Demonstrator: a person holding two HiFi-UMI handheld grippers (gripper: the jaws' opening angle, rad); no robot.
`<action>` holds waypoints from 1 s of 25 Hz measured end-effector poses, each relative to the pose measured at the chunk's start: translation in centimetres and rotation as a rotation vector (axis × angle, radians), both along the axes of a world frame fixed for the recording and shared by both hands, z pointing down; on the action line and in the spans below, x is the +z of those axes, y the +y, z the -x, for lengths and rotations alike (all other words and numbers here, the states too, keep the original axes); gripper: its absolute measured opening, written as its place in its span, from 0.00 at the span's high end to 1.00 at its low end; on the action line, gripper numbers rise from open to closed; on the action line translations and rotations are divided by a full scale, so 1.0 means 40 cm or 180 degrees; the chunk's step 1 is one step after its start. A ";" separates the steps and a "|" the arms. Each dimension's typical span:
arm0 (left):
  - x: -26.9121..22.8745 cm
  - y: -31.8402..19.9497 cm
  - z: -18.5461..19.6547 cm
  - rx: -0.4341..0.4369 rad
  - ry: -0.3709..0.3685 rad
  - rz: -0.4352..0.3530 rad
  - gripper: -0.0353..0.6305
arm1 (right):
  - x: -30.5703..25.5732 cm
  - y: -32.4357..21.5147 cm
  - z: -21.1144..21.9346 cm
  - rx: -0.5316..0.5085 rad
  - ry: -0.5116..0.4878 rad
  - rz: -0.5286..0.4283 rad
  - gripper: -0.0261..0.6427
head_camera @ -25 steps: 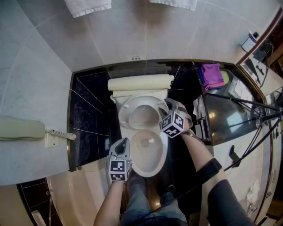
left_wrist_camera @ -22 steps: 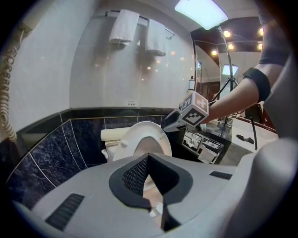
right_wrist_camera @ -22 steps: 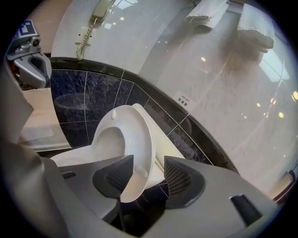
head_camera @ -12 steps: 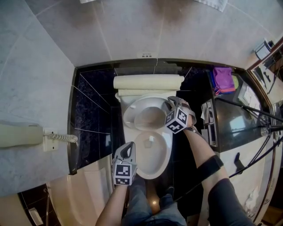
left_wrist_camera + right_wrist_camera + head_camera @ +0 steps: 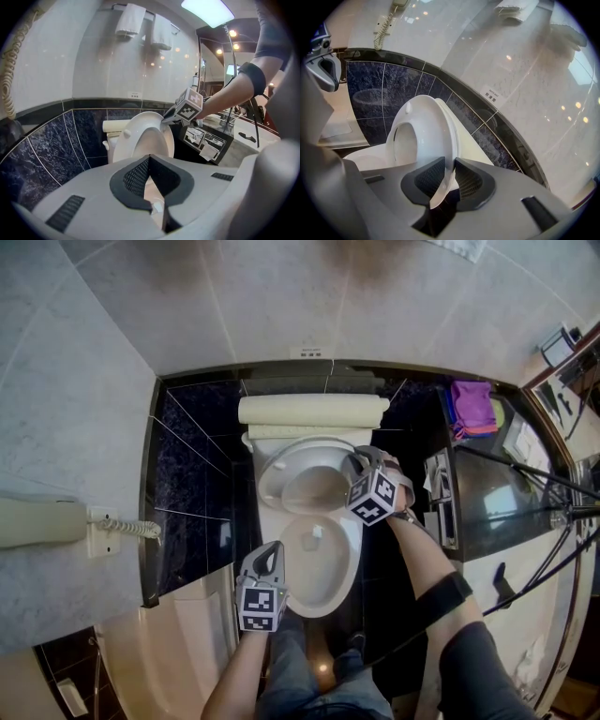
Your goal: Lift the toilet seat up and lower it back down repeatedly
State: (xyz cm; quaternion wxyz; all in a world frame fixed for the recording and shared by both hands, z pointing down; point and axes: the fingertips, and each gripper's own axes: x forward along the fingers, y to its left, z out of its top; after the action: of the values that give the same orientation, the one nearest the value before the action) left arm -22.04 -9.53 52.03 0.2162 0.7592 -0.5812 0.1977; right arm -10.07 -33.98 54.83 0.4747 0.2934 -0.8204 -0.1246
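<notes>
Closing on raised toilet seat [image 5: 423, 133], right tongs [image 5: 444, 180]; wall label [image 5: 493, 95] illegible.

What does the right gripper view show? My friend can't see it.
The right tongs, which have just been closing, pinch the edge of a white toilet seat that is tilted up. Behind it are dark shiny tiles and a pale wall.

In the head view, the toilet seat [image 5: 272, 474] is seen tilted up at frame centre, directly above the bowl [image 5: 351, 561], with the cistern [image 5: 312, 411] set behind it and a telephone handset [image 5: 37, 521] mounted at far left.
</notes>
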 end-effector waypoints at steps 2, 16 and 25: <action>0.007 0.009 -0.010 0.0015 0.0000 0.0027 0.95 | -0.006 0.021 -0.005 -0.0020 0.0013 -0.0006 0.83; 0.106 0.108 -0.122 -0.0070 0.0033 0.0291 0.95 | -0.041 0.281 -0.069 -0.0250 -0.0099 -0.0134 0.84; 0.133 0.165 -0.179 -0.0206 -0.0017 0.0248 0.95 | 0.000 0.505 -0.124 -0.0507 -0.0092 -0.0353 0.84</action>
State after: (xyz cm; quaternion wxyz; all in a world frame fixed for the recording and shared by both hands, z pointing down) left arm -14.86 -2.91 57.35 0.2503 0.7305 -0.5978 0.2152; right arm -5.10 -13.77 54.84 0.4345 0.2549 -0.8397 -0.2029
